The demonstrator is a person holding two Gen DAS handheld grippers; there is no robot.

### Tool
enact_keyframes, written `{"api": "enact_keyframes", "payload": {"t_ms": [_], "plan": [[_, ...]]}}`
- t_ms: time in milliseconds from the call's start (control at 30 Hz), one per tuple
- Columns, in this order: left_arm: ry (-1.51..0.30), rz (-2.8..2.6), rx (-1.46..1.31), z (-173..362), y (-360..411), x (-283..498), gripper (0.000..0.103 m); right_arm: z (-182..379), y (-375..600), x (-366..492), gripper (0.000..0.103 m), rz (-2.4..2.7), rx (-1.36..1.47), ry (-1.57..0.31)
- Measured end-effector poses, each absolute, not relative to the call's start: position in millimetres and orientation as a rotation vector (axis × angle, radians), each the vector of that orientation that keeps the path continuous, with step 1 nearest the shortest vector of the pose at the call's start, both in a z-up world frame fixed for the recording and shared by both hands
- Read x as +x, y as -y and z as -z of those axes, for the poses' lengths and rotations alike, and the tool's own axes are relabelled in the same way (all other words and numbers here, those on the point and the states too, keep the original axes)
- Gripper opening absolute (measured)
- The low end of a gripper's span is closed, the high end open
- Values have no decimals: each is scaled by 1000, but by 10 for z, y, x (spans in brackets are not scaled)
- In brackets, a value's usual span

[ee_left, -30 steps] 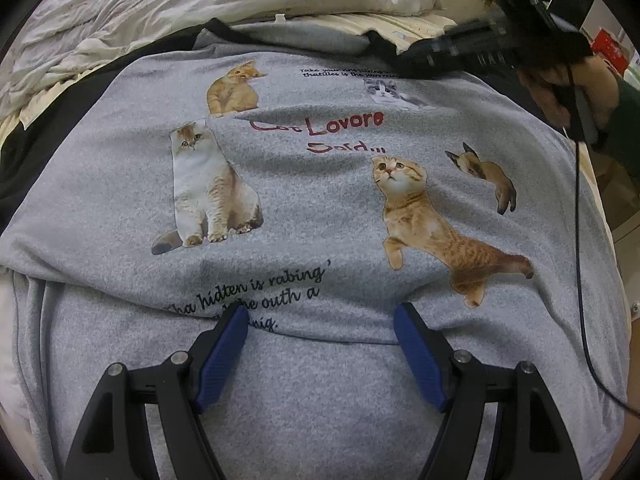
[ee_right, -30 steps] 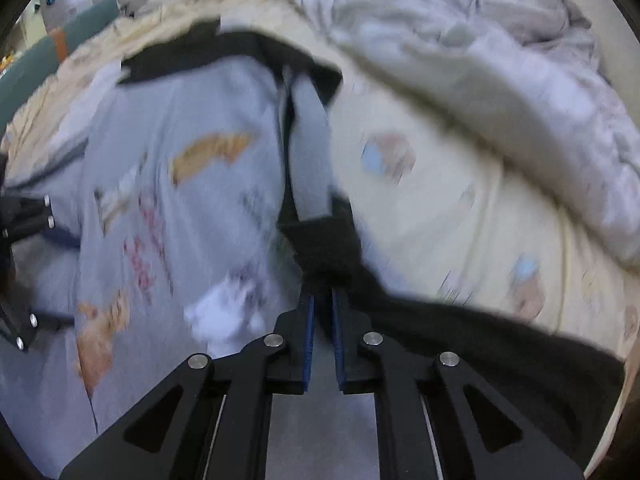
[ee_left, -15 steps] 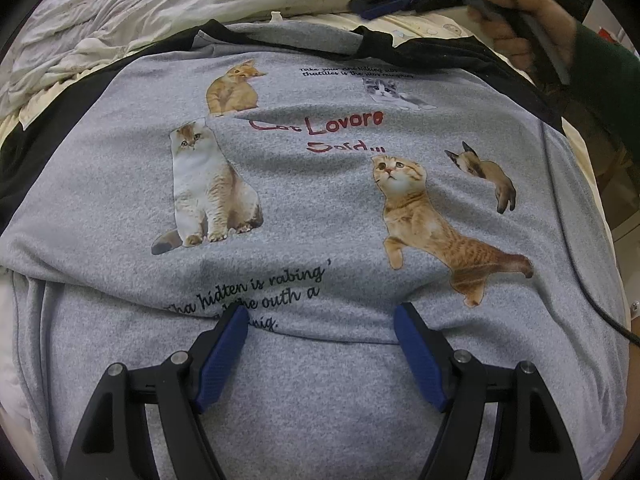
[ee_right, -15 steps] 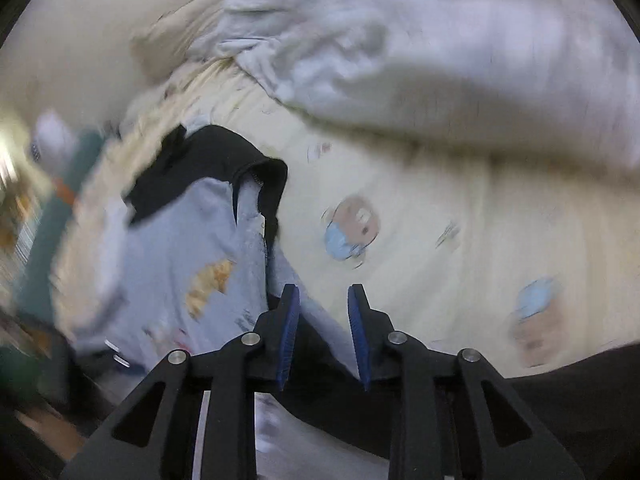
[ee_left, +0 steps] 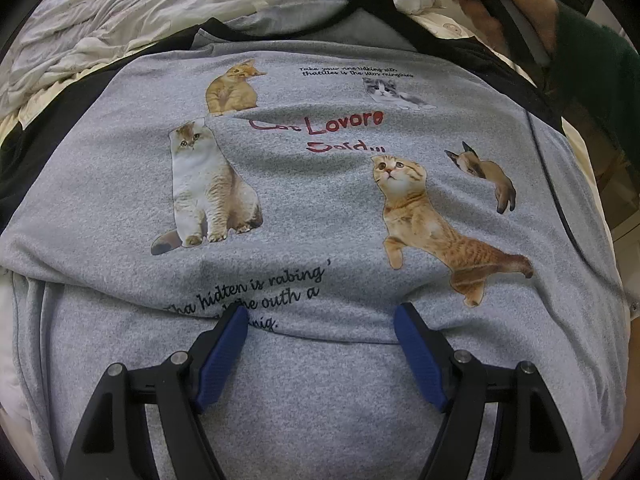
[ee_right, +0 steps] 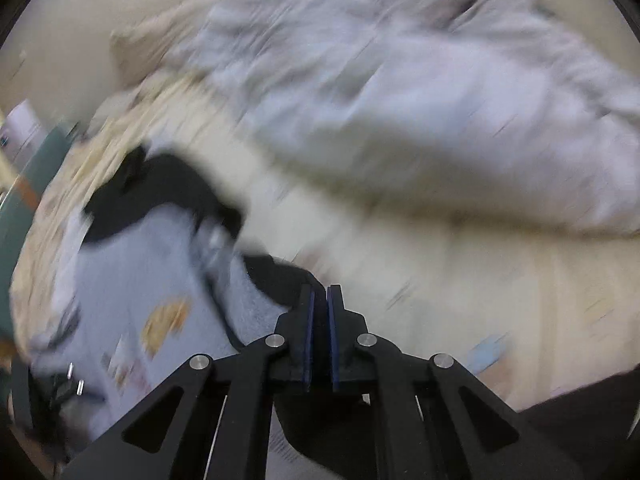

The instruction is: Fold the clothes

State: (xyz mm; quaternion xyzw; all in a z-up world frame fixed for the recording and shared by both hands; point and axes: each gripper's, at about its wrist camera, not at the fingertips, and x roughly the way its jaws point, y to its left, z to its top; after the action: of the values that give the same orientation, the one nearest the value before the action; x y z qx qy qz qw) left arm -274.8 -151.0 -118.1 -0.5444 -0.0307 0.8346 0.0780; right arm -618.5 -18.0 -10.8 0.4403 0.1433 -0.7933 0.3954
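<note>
Right tongs point(ee_right: 319, 312) pinch shirt's point(ee_left: 320, 200) black collar edge; left tongs point(ee_left: 320, 344) gape wide.

Soft even indoor light; left view sharp, right view motion-smeared, fisheye-dark corners.

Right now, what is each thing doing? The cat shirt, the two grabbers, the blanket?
Grey cat sweatshirt: spread flat, print side up, bottom hem folded up.
Black collar: pinched and lifted.
Left gripper: open, over the folded hem.
Right gripper: shut on the black collar.
White duvet: crumpled behind the sweatshirt.
</note>
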Motion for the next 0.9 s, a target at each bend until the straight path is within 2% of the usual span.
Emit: {"api": "enact_keyframes", "payload": {"t_ms": [133,267,333,367,433,467,567,667,767,900], "plan": [[90,-2499,-1623,1186,1519,-2740,77,178,242,-6618,5,2230,1149,-505],[86,-2499,-1621,1194,1517,-2734,78,591,254,-7032,6,2249,1396,-528],[88,-2497,-1623,1192,1523,-2741,78,671,320,-7071,14,2230,1414,-554],[89,-2495,-1624,1189,1527,-2747,78,702,340,-7096,23,2225,1449,-569],[93,-2491,-1627,1184,1533,-2758,78,688,327,-7147,26,2229,1502,-559],[94,-2490,-1629,1181,1537,-2763,78,586,300,-7137,26,2265,1462,-542],[99,-2484,-1633,1173,1547,-2780,78,303,238,-7083,40,2337,1354,-463],[99,-2482,-1636,1164,1568,-2815,78,63,371,-6955,41,2240,1244,-348],[103,-2482,-1638,1163,1573,-2835,78,-27,679,-6794,42,2237,1135,-514],[98,-2487,-1635,1190,1547,-2819,78,228,1323,-6705,41,2007,1165,-535]]}}
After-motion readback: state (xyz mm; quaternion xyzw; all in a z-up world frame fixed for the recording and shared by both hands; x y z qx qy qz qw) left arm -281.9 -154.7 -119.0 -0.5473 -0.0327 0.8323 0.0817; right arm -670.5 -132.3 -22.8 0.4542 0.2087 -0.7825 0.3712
